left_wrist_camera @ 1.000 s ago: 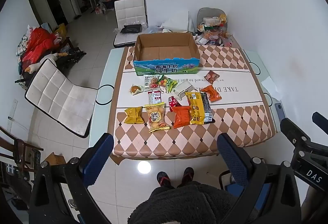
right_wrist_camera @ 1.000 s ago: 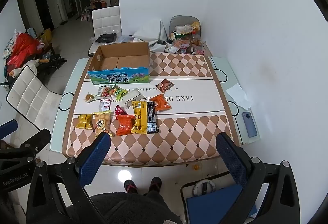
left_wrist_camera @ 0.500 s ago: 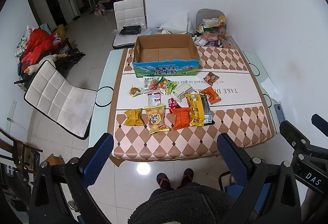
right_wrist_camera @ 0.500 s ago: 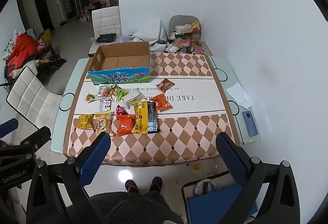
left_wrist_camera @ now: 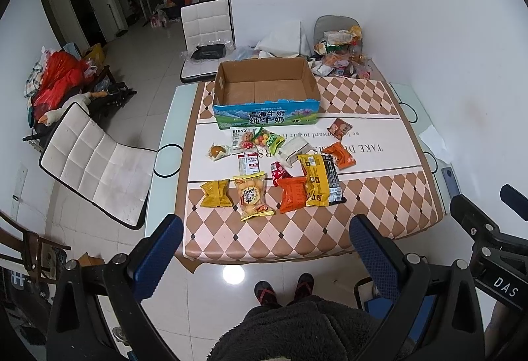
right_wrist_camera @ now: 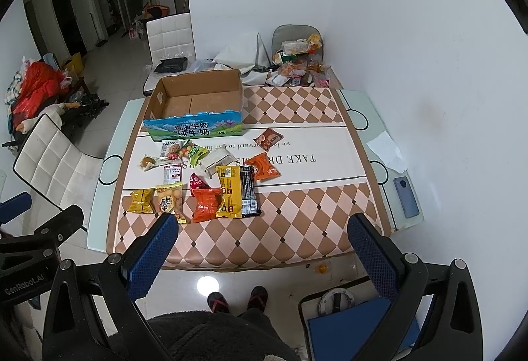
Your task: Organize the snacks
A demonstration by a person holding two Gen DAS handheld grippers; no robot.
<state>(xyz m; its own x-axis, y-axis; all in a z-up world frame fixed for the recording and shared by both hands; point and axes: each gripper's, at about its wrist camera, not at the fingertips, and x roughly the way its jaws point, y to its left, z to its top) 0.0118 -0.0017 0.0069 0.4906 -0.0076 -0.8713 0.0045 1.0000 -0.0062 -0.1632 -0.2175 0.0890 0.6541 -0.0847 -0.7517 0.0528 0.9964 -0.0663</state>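
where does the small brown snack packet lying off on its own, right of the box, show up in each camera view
Left wrist: the brown packet sits right of centre, just below the box's right front corner.
Right wrist: the brown packet sits near centre, right of the box front.
Shared landmark: the open cardboard box with blue-green printed front.

1. Table (left_wrist_camera: pixel 379 215): the box (left_wrist_camera: pixel 266 92) stands at the far edge, left of centre, open side up, nothing inside.
2. The snacks (left_wrist_camera: pixel 274 172) lie loose on the table between the box and the near edge, left of centre; several overlap.
3. One packet (left_wrist_camera: pixel 340 128) lies apart, right of the box's near right corner.
4. A pile of goods (left_wrist_camera: pixel 340 54) sits at the far right corner.
5. A phone (right_wrist_camera: pixel 406 197) lies at the right edge, near the near corner; paper (right_wrist_camera: pixel 387 151) lies behind it.
6. One chair (left_wrist_camera: pixel 206 30) stands behind the far edge, another (left_wrist_camera: pixel 95 159) off the left edge.
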